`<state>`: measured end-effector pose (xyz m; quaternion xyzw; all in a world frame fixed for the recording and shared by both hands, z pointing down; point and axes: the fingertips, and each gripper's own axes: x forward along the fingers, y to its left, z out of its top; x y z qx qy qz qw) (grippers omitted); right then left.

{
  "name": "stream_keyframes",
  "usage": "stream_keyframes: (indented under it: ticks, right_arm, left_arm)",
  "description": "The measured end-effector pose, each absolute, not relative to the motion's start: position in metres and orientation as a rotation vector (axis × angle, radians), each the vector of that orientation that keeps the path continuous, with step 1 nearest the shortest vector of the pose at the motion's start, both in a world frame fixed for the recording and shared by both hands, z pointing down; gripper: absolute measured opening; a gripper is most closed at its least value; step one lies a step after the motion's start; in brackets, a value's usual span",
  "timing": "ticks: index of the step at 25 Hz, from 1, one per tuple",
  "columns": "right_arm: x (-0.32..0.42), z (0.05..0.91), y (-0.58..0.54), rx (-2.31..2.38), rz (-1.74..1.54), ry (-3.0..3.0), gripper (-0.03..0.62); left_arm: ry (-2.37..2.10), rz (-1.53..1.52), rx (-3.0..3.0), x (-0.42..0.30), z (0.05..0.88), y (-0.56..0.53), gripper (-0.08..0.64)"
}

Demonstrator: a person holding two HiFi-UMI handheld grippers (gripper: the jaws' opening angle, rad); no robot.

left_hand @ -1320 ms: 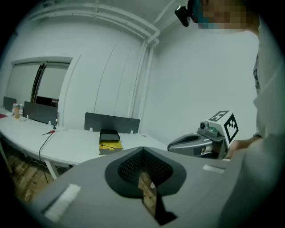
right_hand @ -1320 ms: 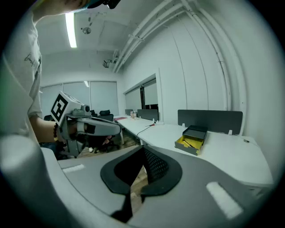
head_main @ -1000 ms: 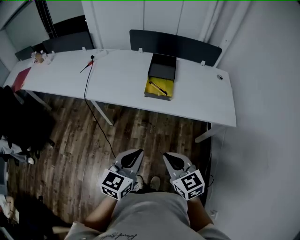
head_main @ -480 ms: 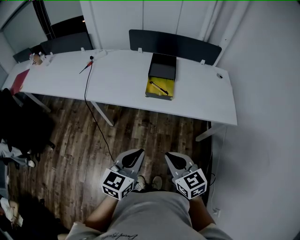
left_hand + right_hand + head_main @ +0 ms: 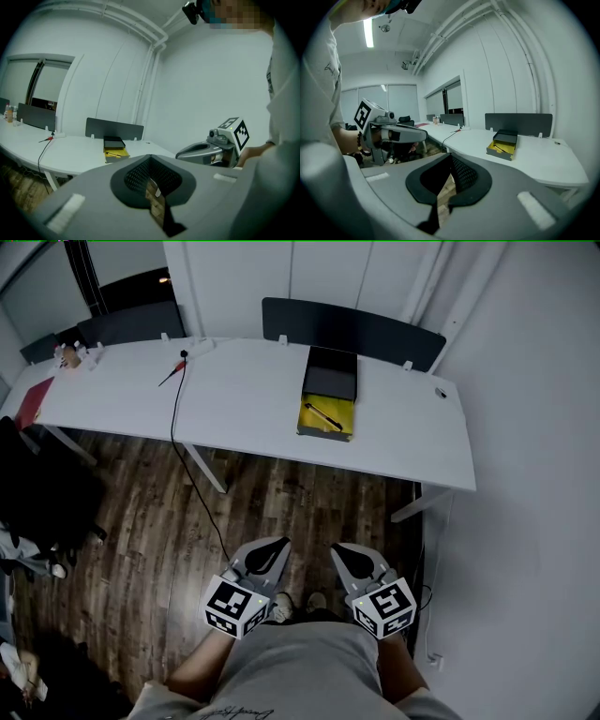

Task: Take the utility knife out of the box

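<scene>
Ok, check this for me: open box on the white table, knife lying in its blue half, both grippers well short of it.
One thing is wrong: the half of the box holding the knife is yellow, not blue, as the head view shows.

a long white surface [image 5: 253, 399] runs across the upper part of the head view, its legs standing on a dark wood floor [image 5: 159, 521]. right of the middle lies an open box [image 5: 334, 381], black toward the back edge and yellow toward the front edge. at upper left a thin red item [image 5: 171, 377] lies just beside a black cable [image 5: 175, 404] that crosses the top and drops over the front edge to the floor. small bottles [image 5: 67, 356] stand at the far left end, near a flat dark red item [image 5: 30, 401]. a small dark object [image 5: 440, 393] sits alone near the right end.
</scene>
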<state>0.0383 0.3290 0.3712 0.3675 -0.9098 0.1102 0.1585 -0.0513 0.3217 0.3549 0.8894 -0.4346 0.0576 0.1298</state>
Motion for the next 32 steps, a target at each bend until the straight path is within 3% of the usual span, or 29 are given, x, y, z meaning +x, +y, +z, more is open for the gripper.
stream_keyframes:
  ticks: [14,32]
  right_arm:
    - [0.028,0.37,0.306,1.103,0.304,-2.572,0.015]
    - [0.036,0.383,0.196,1.092,0.326,-2.589,0.015]
  left_arm:
    - [-1.248,0.116,2.591,-0.071,0.352,0.302,0.002]
    - [-1.273,0.142,2.558,-0.066,0.366,0.196,0.002]
